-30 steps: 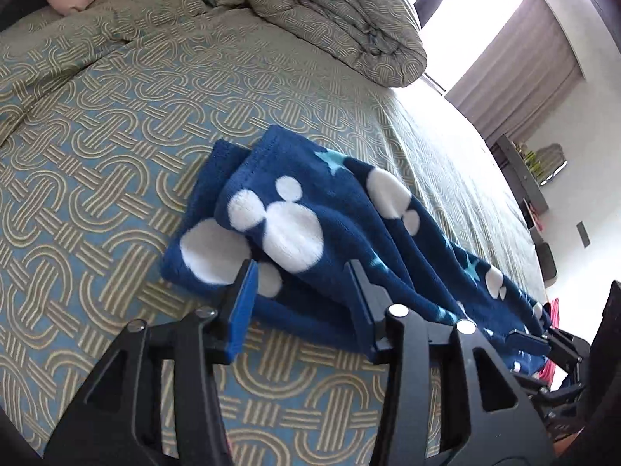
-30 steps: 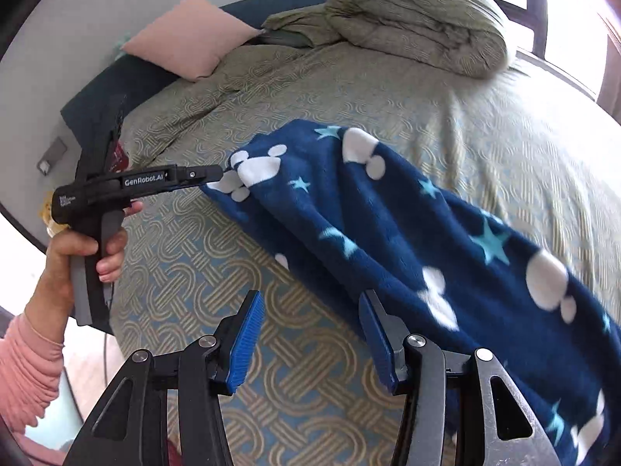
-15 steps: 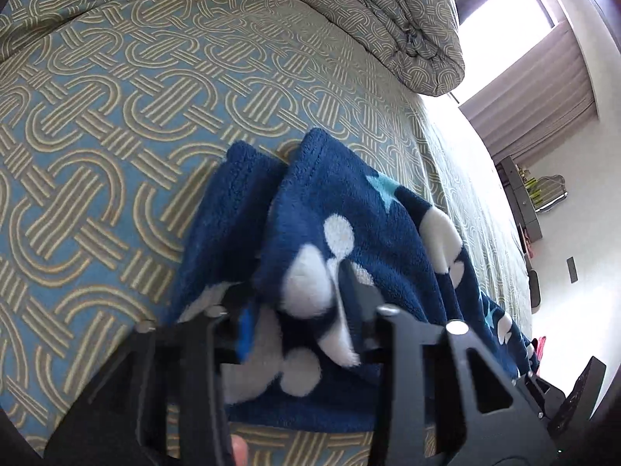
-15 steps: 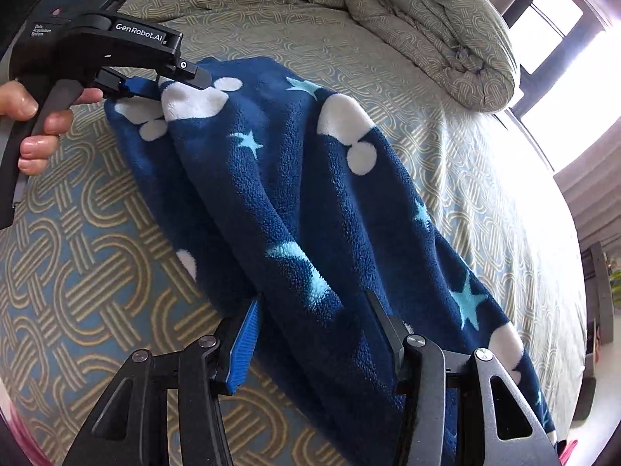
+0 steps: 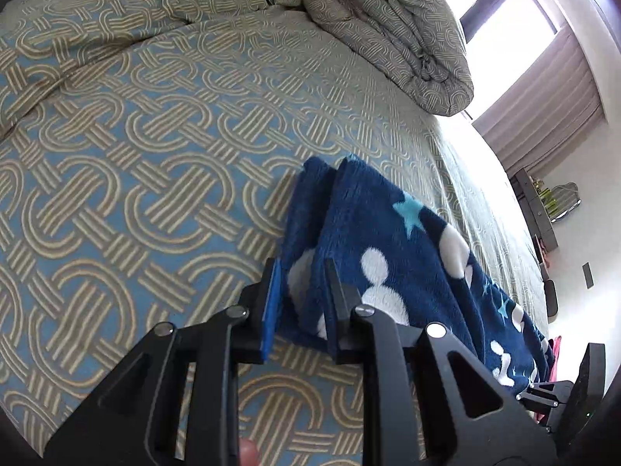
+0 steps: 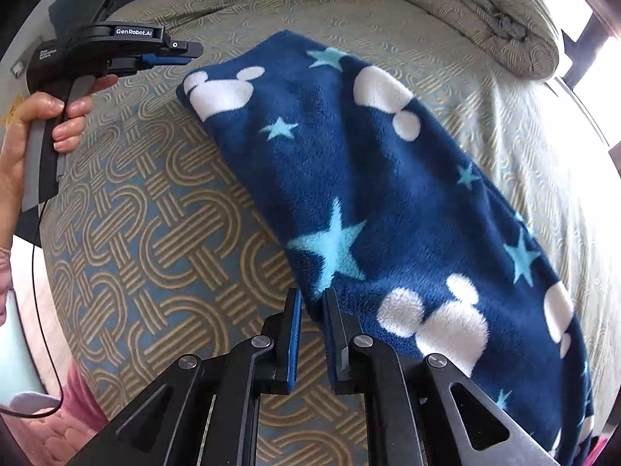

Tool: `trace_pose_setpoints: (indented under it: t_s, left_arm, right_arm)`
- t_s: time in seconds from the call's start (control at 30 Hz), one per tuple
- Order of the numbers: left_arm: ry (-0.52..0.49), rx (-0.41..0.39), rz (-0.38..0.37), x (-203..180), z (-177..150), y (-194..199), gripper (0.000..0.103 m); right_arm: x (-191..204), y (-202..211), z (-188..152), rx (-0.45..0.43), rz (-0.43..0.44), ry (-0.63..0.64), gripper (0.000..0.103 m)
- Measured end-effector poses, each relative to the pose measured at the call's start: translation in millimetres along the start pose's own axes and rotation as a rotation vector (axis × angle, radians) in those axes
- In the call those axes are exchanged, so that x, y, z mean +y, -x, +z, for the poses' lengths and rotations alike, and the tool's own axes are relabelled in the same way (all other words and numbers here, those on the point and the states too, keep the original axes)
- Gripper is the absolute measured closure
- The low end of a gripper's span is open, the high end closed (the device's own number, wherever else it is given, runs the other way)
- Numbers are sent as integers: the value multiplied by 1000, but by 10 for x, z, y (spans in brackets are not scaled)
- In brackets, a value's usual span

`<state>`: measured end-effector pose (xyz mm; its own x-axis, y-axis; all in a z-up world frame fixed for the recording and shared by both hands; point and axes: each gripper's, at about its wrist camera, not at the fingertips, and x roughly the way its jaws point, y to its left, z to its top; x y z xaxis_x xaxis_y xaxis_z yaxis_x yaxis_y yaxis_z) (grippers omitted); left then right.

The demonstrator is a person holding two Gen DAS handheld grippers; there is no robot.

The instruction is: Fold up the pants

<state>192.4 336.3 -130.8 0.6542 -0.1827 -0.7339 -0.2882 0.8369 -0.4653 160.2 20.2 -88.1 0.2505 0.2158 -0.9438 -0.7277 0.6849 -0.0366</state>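
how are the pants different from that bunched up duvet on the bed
The pants are navy fleece with white mouse heads and pale blue stars; the duvet is grey-green with looping lines. The pants lie stretched out long and fairly flat; the duvet sits heaped and puffy at the far end. Both rest on the patterned bedspread.

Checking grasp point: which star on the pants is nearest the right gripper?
The biggest star, pale blue, just above the right gripper at the pants edge; the others are smaller and farther off.
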Motion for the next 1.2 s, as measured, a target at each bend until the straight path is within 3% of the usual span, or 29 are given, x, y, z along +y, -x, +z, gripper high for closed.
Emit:
trace_pose_setpoints:
  t_s: [0.07,0.1,0.2,0.23,0.33,0.47,0.5,0.57,0.63,0.73,0.8,0.83,0.87,0.97,1.03,1.07,1.17,1.2]
  left_arm:
    - [-21,-1,-16,-26,-44,27,81]
    - [-33,0,-27,-52,-57,53,74]
    - [-68,-7,-46,-147,-66,70,35]
    - [-74,-7,-45,-173,-56,61,28]
    - [-111,12,-46,-251,-5,-33,28]
    - [-121,61,-36,-282,28,-234,28]
    - [-128,68,-36,-293,12,-264,28]
    - [-165,67,-18,-336,-17,-310,44]
    - [-198,77,13,-362,-33,-353,76]
    - [-204,69,21,-328,-25,-353,84]
    - [-214,59,32,-318,-14,-321,89]
    - [-231,48,54,-322,-8,-302,89]
    - [-253,37,83,-329,-9,-284,89]
    - [-279,48,103,-310,-20,-303,89]
    - [-280,45,112,-317,-25,-295,89]
    - [-285,41,120,-332,-30,-276,89]
    - [-314,16,161,-367,-43,-221,89]
    - [-318,11,173,-357,-42,-208,89]
  right_arm:
    - [-43,26,-10,-13,14,-28,88]
    - [-79,64,-7,-20,31,-47,80]
    - [-235,236,50,-63,55,-90,60]
    - [-299,289,82,-83,39,-101,56]
    - [-536,375,233,-115,-30,-152,54]
    - [-1030,177,430,-52,-130,-202,54]
    - [-1143,119,469,-30,-155,-218,54]
    - [-1407,-8,493,-2,-181,-235,54]
    - [-1617,-156,516,20,-165,-229,54]
    - [-1796,-446,507,90,-117,-203,54]
    - [-1862,-587,540,104,-96,-210,60]
    - [-1869,-579,580,78,-97,-221,96]
    - [-1861,-528,629,47,-98,-243,99]
    - [-1859,-229,809,-145,-131,-282,101]
    - [-1970,-255,939,-131,-214,-311,101]
    - [-2013,-300,979,-106,-216,-317,101]
    - [-1963,-363,1029,-40,-59,-300,99]
    - [-1889,-337,1027,-40,-19,-275,92]
